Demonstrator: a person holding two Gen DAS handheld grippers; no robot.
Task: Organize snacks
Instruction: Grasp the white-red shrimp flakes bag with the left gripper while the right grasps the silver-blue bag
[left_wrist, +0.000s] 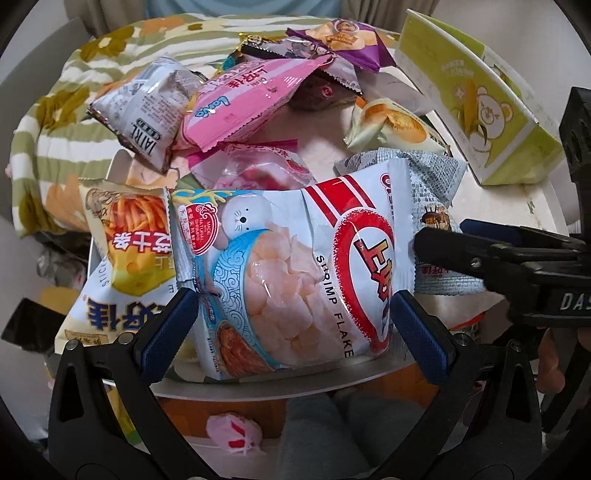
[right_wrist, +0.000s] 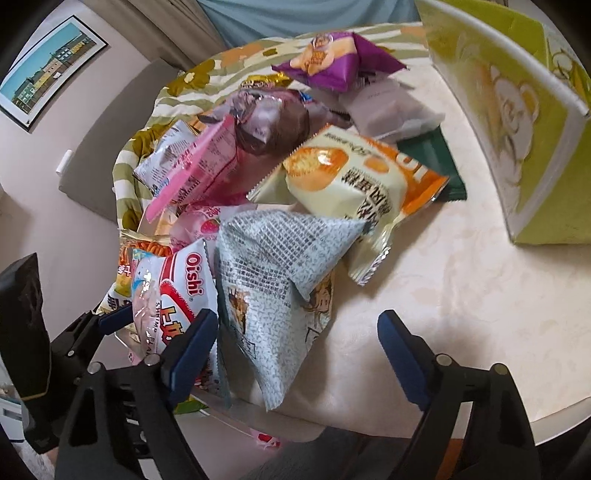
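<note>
Left wrist view, from nine o'clock across: a cheese-stick bag (left_wrist: 129, 251) leans at the table's (left_wrist: 509, 206) left edge, touching the shrimp flakes bag (left_wrist: 295, 273), which stands between the spread pads of the left gripper (left_wrist: 293, 332); no pad presses it. At three o'clock the right gripper (left_wrist: 439, 242) reaches in over a grey printed packet (left_wrist: 436, 206). Right wrist view: that gripper (right_wrist: 295, 354) stands spread, the grey packet (right_wrist: 273, 288) between its pads but apart from the right one. At one o'clock the green box (right_wrist: 532, 122) stands with no snack visibly in it. Every snack lies heaped, so sorting looks barely begun.
</note>
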